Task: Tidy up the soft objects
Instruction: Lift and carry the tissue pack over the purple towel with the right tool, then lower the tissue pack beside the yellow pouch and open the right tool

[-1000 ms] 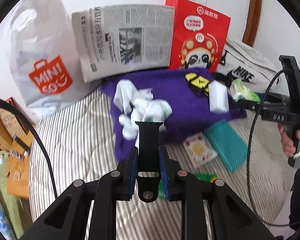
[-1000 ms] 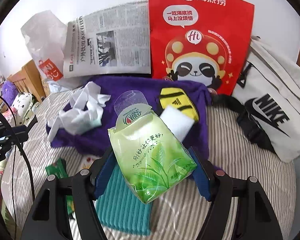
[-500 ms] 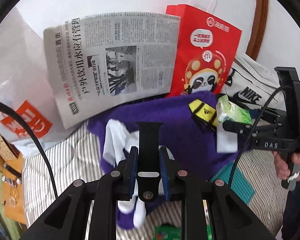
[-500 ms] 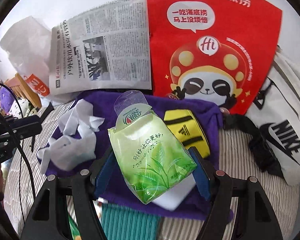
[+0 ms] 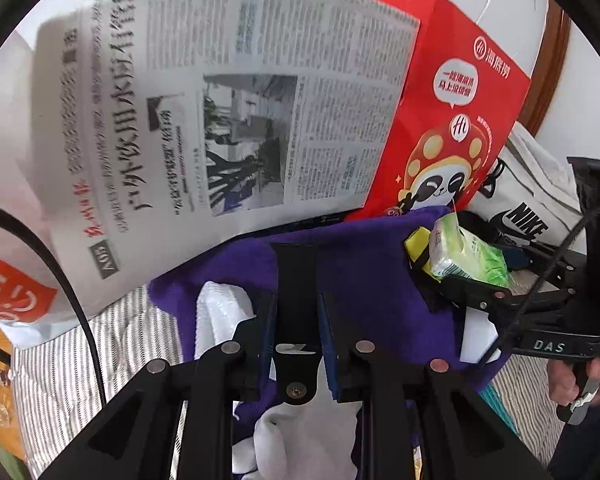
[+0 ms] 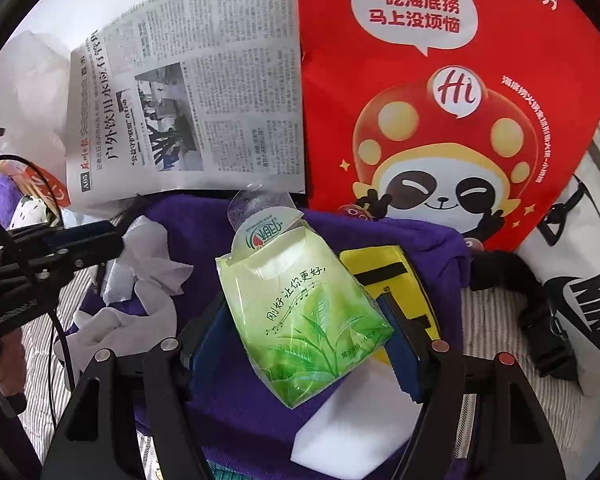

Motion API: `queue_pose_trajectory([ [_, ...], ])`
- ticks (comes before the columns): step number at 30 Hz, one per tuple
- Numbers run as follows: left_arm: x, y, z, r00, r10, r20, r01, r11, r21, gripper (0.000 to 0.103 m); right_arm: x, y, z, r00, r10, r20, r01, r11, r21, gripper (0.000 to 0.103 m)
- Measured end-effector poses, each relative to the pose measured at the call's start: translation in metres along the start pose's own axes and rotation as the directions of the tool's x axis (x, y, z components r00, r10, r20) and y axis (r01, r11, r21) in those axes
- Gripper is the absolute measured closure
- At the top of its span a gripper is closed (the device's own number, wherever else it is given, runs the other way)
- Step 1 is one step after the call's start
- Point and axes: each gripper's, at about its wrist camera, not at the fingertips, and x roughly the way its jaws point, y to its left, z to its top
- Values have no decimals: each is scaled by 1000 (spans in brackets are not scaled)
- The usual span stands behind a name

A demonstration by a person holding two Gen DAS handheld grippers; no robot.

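My right gripper (image 6: pixel 304 332) is shut on a green tissue pack (image 6: pixel 300 312) and holds it above the purple towel (image 6: pixel 240 412); the pack also shows in the left wrist view (image 5: pixel 466 256). My left gripper (image 5: pixel 296 316) is shut on a black strap (image 5: pixel 294 280) above the purple towel (image 5: pixel 364 280) and a crumpled white cloth (image 5: pixel 300 432). The white cloth (image 6: pixel 140 280), a yellow-and-black pouch (image 6: pixel 396 280) and a white sponge block (image 6: pixel 352 428) lie on the towel.
A newspaper (image 5: pixel 228 112), a red panda paper bag (image 6: pixel 440 100), a white Nike bag (image 6: pixel 580 300) and a white Miniso bag (image 5: pixel 8 292) stand along the back wall. The striped bed sheet (image 5: pixel 100 360) lies under everything.
Both grippers have moved forward toward the back wall, so the newspaper and red bag look larger. Each still holds its object; the teal cloth has dropped almost out of view.
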Motion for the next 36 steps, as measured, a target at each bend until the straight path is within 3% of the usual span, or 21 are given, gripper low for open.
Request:
queue_pose_trajectory([
  [5,11,-4,-1,999,-34,-20,34,999,7,82,8,5,-3,1000,-2,-19,1,1000,-27,31],
  [13,27,-4,-1,999,-22,-48,22,1000,-13,82,37,24,-13,996,-4,-88,-4,996,-92,31],
  [18,31,-4,-2,998,-23,-51,22,1000,-16,82,41,39,-20,994,-72,-80,58,985,-161,31],
  [24,26,2,-3,999,-15,-43,14,1000,-21,82,36,56,-22,998,-9,-66,-3,984,-177,31],
  [36,22,7,-4,999,-16,-37,15,1000,-27,82,64,53,-12,999,1,-33,-5,993,-118,31],
])
